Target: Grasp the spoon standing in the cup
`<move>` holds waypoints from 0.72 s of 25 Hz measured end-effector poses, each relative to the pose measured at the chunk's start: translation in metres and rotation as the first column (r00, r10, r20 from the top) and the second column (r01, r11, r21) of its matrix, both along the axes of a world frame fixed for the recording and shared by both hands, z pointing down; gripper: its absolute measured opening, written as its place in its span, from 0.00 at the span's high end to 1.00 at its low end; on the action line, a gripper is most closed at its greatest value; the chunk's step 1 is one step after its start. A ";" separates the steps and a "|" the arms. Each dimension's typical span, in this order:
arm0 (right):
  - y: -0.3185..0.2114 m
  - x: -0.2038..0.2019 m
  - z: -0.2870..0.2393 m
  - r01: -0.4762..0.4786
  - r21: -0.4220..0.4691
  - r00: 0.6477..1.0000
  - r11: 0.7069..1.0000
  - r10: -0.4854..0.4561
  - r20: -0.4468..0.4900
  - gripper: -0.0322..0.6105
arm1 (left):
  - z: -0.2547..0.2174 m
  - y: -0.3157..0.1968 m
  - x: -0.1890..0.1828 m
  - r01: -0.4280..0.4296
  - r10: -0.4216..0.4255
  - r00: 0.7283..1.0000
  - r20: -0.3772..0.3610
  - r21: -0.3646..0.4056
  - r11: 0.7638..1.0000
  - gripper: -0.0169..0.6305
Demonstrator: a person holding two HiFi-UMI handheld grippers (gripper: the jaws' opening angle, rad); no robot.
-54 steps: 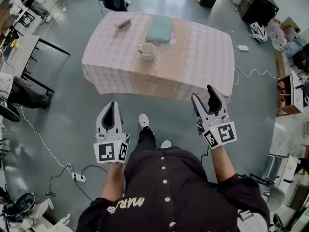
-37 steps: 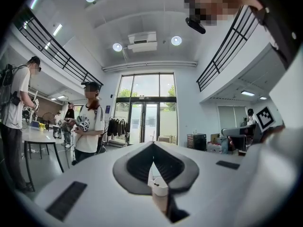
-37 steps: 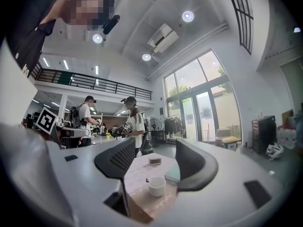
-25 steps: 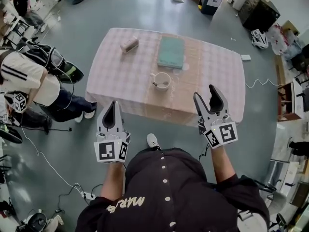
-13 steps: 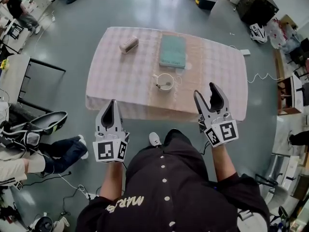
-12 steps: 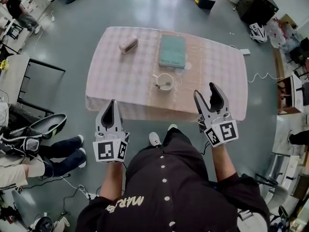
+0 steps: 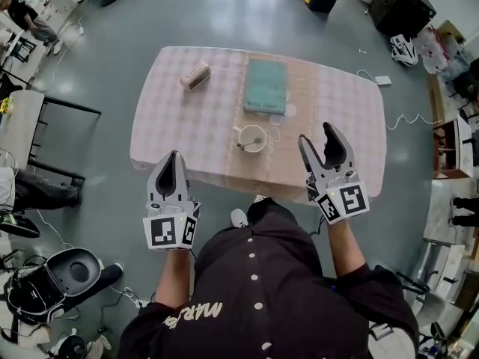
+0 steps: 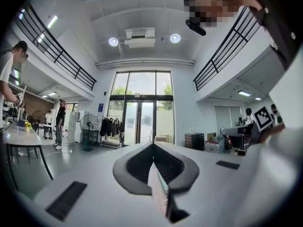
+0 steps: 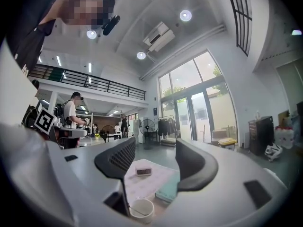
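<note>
**Q:** Spoon position?
**A:** The spoon (image 7: pixel 249 143) leans in the white cup (image 7: pixel 262 141). The cup is on the checked tablecloth (image 7: pixel 172 118) near its front edge, at 6 o'clock from the teal book (image 7: pixel 266 85).

**Q:** Fingers relative to it?
**A:** Right gripper (image 7: pixel 316 136): jaws spread, nothing between them. The cup is at its 9 o'clock, well apart. Left gripper (image 7: pixel 176 158): jaws pressed together, empty. The cup is near its 3 o'clock, well apart.

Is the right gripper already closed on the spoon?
No, the right gripper is open and empty, short of the cup holding the spoon.
</note>
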State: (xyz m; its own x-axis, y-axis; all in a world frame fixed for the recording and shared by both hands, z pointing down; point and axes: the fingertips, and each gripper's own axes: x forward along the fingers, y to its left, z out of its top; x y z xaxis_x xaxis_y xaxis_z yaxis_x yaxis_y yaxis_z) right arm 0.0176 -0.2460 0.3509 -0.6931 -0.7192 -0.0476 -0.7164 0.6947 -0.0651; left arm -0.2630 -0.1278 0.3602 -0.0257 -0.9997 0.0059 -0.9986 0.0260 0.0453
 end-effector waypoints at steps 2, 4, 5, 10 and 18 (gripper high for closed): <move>-0.013 0.000 0.000 0.007 -0.001 1.000 1.000 -0.007 -0.001 0.56 | -0.001 -0.015 0.001 0.003 -0.003 1.000 -0.001 -0.001 1.000 0.96; -0.025 0.001 0.001 0.016 -0.001 1.000 1.000 -0.016 -0.004 0.56 | -0.001 -0.029 0.003 0.004 -0.004 1.000 -0.006 -0.002 1.000 0.96; -0.030 0.002 0.002 0.019 -0.002 1.000 1.000 -0.019 -0.005 0.56 | -0.001 -0.036 0.005 0.003 -0.003 1.000 -0.007 -0.002 1.000 0.96; -0.057 0.001 0.002 0.037 -0.006 0.999 0.999 -0.037 -0.009 0.56 | -0.008 -0.066 0.012 -0.001 0.001 1.000 -0.002 0.001 1.000 0.96; -0.092 0.007 -0.002 0.049 0.009 0.998 0.999 -0.049 -0.033 0.56 | -0.013 -0.104 0.020 0.001 -0.001 1.000 -0.004 0.000 1.000 0.96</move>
